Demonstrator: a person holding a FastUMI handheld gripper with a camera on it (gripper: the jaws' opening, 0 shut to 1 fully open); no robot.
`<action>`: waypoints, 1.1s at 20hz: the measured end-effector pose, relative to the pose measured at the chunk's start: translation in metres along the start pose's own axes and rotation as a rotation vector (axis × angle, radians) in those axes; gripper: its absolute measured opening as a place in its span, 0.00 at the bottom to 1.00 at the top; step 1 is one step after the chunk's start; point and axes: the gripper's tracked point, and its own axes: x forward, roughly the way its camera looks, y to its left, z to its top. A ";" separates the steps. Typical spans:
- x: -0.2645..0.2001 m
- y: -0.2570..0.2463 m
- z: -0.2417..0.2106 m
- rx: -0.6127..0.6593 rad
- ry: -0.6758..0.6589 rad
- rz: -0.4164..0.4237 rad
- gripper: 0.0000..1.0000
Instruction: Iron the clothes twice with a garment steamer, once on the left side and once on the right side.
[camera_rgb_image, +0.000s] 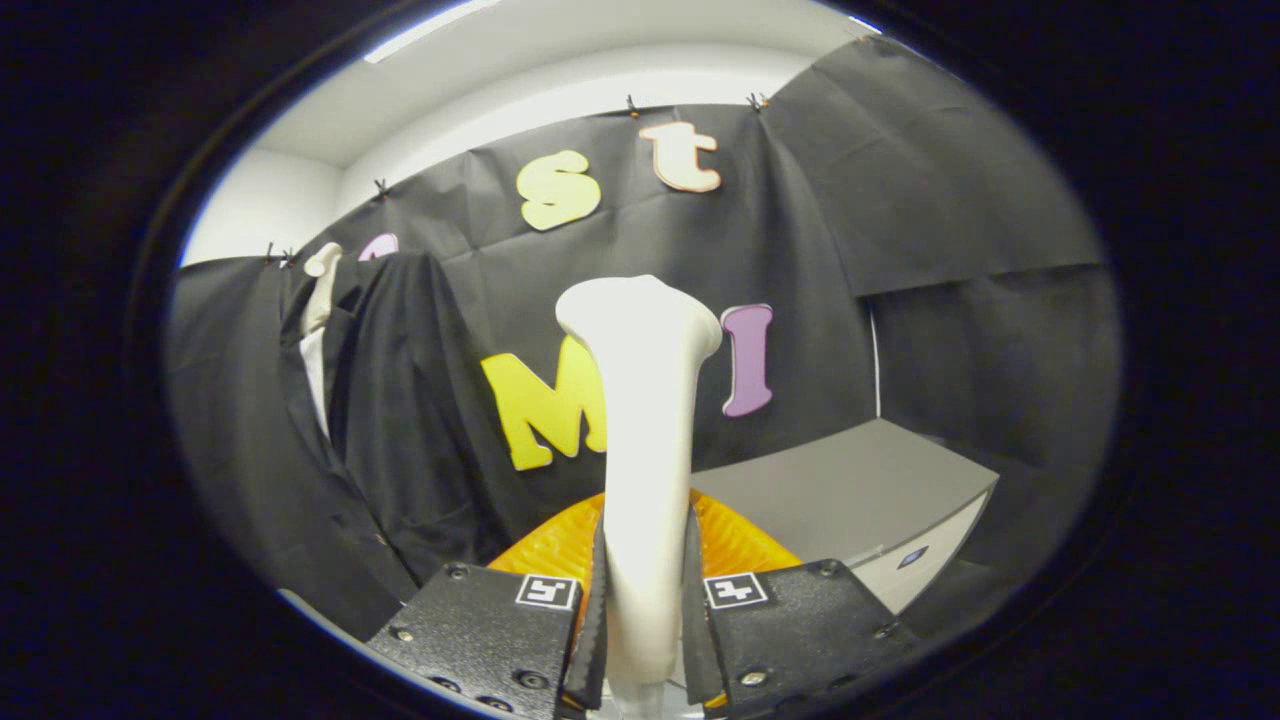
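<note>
One steamer (645, 420), white, held upright in the gripper view at centre frame: its flared head tops out mid-picture, its neck runs down between the fingers. Gripper (645, 610), lower centre, pinches that neck from both sides, apparently so the head can be carried across. One dark garment (390, 420), hung on the booth wall at left of frame, well apart from the head, not yet reached. One orange ribbed base (740, 545), just behind the fingers. One grey box (860, 490), lower right.
</note>
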 end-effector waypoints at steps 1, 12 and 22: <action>-0.003 0.016 0.005 -0.006 -0.018 0.009 0.33; 0.000 0.198 0.058 -0.076 -0.157 0.166 0.33; 0.026 0.294 0.064 -0.181 -0.203 0.180 0.33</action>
